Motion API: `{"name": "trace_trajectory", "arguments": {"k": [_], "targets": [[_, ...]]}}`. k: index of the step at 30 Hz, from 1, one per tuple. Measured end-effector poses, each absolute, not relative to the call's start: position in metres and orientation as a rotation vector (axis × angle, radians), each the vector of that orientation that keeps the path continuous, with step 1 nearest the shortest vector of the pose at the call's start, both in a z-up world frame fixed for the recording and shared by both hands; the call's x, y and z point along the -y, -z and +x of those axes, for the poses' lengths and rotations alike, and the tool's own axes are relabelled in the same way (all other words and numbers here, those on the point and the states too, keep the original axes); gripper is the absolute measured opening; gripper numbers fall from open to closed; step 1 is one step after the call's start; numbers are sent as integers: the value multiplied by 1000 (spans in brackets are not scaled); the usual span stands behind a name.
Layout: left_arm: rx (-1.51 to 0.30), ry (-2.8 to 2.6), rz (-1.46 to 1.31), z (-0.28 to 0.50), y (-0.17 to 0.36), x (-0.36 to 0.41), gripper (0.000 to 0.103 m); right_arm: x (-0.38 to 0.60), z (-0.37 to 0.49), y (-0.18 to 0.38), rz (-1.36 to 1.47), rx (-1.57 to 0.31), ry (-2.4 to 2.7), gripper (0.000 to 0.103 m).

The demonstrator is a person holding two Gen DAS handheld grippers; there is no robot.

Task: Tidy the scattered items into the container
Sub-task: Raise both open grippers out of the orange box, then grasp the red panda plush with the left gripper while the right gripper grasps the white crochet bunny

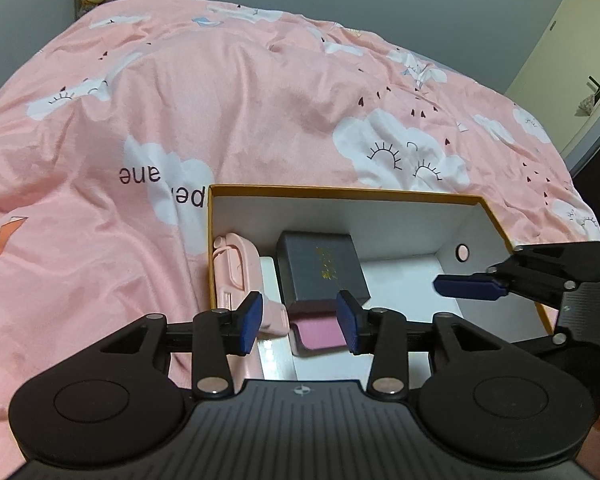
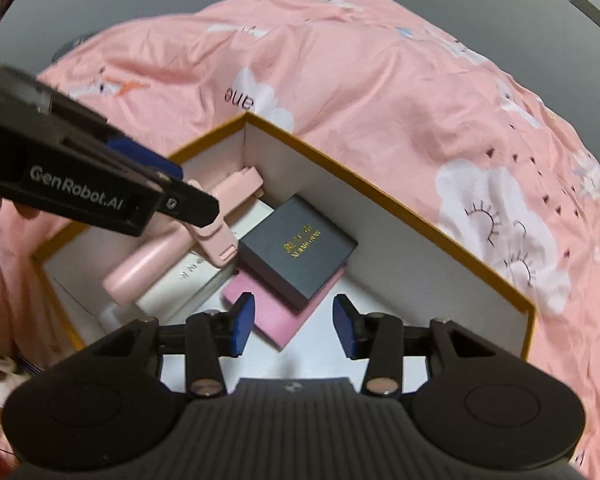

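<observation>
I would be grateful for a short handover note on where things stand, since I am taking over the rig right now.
Left tool: open, empty, above the box.
Right tool: open, empty, also above the box.
In the box: dark case lying on a pink pad, pink holder, white carton.
Done: these four are inside.
Left: no loose item shows on the bedspread in these views; look around before closing out.

A big open box (image 2: 400, 196) with orange edges and white walls is seen in the middle of the right wrist view, set on the pink bed cover. Inside, a dark grey box (image 2: 298, 248) with gold letters is laid on a pink flat case (image 2: 272, 312). To the left, a pink stick holder (image 2: 220, 216) is laid across a white box (image 2: 204, 272).
</observation>
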State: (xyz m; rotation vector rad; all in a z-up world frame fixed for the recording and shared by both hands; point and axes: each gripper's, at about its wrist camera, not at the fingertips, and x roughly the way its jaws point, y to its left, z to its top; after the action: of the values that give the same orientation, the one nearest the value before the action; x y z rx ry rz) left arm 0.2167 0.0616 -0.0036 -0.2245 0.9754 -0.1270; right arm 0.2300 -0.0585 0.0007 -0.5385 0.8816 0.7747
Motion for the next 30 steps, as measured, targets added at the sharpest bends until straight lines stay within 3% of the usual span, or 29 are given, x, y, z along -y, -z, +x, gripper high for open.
{"name": "trace_trajectory", "arguments": {"k": [15, 28, 30], "targets": [[-914, 175, -151, 111, -34, -47, 48, 108, 128, -42, -300, -782, -712, 52], [-979, 130, -184, 36, -4, -57, 51, 139, 58, -28, -140, -840, -677, 52], [-1001, 120, -176, 28, 2, -58, 52, 140, 48, -27, -127, -848, -714, 47]]}}
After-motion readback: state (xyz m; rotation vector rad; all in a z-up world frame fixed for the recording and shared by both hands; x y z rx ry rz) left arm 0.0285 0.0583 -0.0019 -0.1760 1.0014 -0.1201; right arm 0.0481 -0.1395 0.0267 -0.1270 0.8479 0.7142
